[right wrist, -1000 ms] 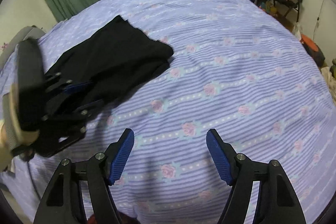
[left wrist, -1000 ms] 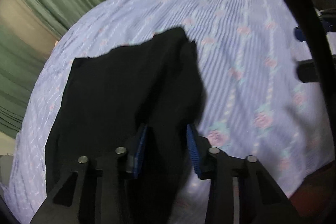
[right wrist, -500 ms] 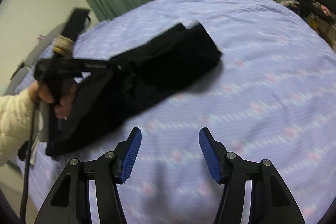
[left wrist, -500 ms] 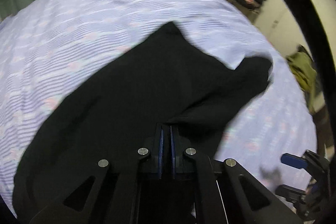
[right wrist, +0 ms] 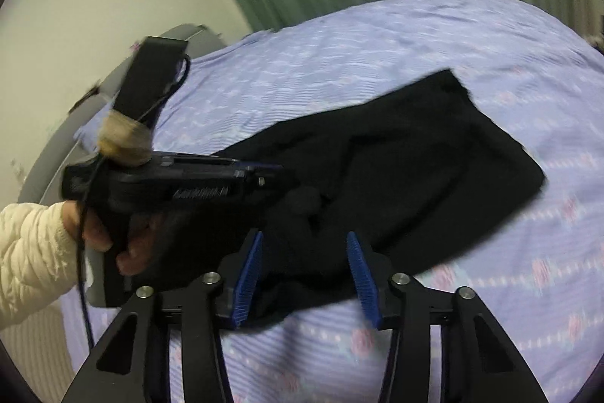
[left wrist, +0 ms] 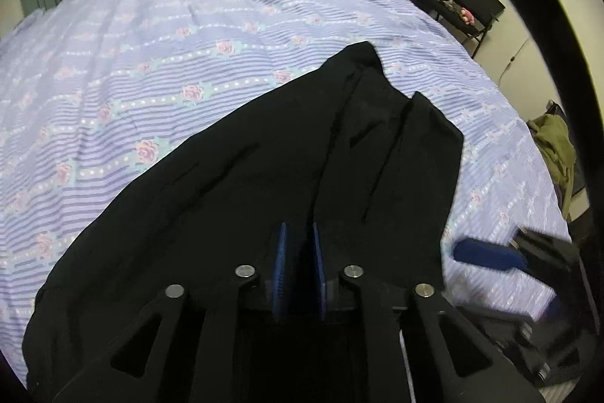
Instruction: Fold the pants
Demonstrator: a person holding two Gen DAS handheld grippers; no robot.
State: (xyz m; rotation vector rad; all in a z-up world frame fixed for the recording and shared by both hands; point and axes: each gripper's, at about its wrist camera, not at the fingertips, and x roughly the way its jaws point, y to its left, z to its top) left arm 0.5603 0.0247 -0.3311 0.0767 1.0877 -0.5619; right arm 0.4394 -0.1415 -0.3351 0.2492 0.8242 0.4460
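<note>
The left gripper (left wrist: 299, 263) is pinching the near edge of the black pants (left wrist: 264, 184), its blue fingers (left wrist: 280, 263) drawn narrow with dark cloth between them. The pants are lying on the bed (left wrist: 151, 63), fanning out ahead of those fingers; the long axis is running from the held edge away and slightly rightward, ending in a loose folded corner. To the right, the right gripper (right wrist: 304, 269) is hovering with its fingers wide, nothing between them, the pants' near edge just ahead of the tips. The right view is blurred, so whether those tips are touching cloth is hard to say.

The risk, as I judge it: the left grip is catching only some layers, so a pull may drag the stack askew, and the right fingers closing on one layer alone would be bunching the fold.
</note>
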